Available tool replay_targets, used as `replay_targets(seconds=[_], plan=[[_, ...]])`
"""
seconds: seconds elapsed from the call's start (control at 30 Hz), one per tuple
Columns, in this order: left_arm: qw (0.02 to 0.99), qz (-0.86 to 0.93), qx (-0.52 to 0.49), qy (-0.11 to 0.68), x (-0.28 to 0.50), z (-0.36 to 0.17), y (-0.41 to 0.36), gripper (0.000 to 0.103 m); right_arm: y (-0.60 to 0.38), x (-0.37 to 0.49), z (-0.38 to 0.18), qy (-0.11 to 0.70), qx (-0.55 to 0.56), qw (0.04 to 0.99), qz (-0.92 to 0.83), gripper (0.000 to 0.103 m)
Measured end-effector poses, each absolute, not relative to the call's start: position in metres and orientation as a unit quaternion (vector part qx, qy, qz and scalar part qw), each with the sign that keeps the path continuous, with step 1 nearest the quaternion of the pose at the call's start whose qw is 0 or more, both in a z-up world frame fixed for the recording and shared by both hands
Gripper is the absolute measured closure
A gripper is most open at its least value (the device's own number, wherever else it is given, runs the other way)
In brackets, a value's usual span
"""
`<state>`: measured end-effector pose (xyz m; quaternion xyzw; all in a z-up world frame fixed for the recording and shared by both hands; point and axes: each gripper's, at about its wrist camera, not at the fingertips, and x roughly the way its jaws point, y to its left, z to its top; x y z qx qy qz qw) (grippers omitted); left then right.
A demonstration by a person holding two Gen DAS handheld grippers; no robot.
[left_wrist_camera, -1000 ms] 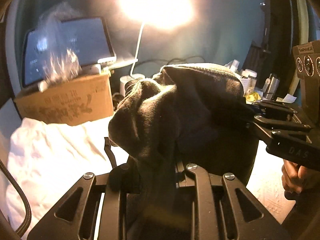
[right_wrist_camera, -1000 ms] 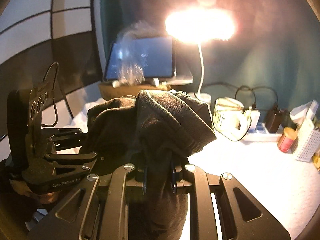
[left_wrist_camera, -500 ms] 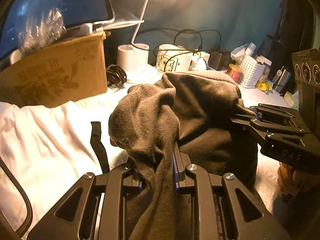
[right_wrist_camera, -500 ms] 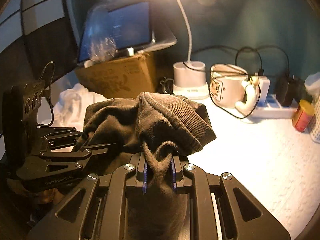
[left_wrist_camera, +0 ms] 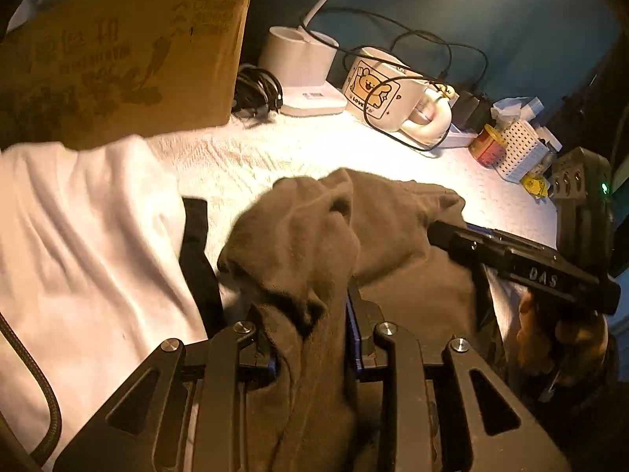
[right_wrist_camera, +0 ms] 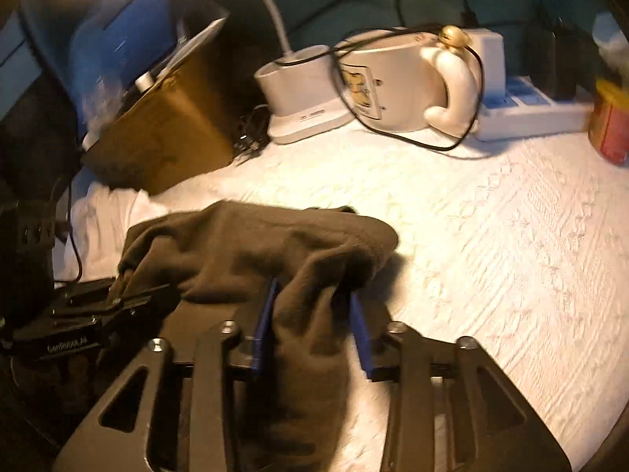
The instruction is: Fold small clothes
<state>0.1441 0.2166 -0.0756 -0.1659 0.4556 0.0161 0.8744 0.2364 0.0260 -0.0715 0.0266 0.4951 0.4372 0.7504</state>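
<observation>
A dark brown garment (left_wrist_camera: 393,228) lies bunched on the white textured table cover (left_wrist_camera: 275,153), and a fold of it runs up between the jaws of my left gripper (left_wrist_camera: 310,334). Those jaws are opening, though the cloth still fills the gap and touches both pads. The right wrist view shows the same garment (right_wrist_camera: 255,244) passing through my right gripper (right_wrist_camera: 310,314). Its jaws are opening too, with a gap between the cloth and the right pad (right_wrist_camera: 359,338). Each gripper also appears from the side: the right gripper (left_wrist_camera: 436,232) and the left gripper (right_wrist_camera: 129,299).
A white garment (left_wrist_camera: 78,255) and a black strap (left_wrist_camera: 196,244) lie at the left. Behind stand a cardboard box (left_wrist_camera: 118,59), a lamp base (left_wrist_camera: 302,67), a bear mug (left_wrist_camera: 385,90) with cables, a power strip (right_wrist_camera: 530,106), a red can (right_wrist_camera: 609,129) and a white basket (left_wrist_camera: 519,149).
Both grippers came down and tilted toward the table, bringing the brown garment from the air onto the cover. The right jaws have spread apart; the left have widened slightly.
</observation>
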Motion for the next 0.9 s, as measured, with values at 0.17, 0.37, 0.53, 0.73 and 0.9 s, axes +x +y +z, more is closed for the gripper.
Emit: replay_targets(seconds=[0.17,0.37,0.53,0.73,0.9], plan=[[0.877,0.027,-0.157,0.453,0.152,-0.071,0.224,0.076,0.025,0.256,-0.072,0.499,0.065,0.737,0.452,0.064],[0.884,0.048,-0.129,0.447,0.161,-0.070,0.231,0.075,0.025,0.264,-0.072,0.489,0.063,0.746,0.448,0.064],[0.887,0.061,-0.122,0.441,0.169,-0.075,0.237,0.074,0.032,0.264,-0.074,0.477,0.036,0.759,0.442,0.064],[0.894,0.097,-0.079,0.429,0.168,-0.066,0.230,0.073,0.033,0.264,-0.071,0.466,-0.001,0.786,0.405,0.064],[0.897,0.113,-0.087,0.418,0.160,-0.055,0.234,0.073,0.026,0.267,-0.070,0.464,-0.014,0.798,0.385,0.064]])
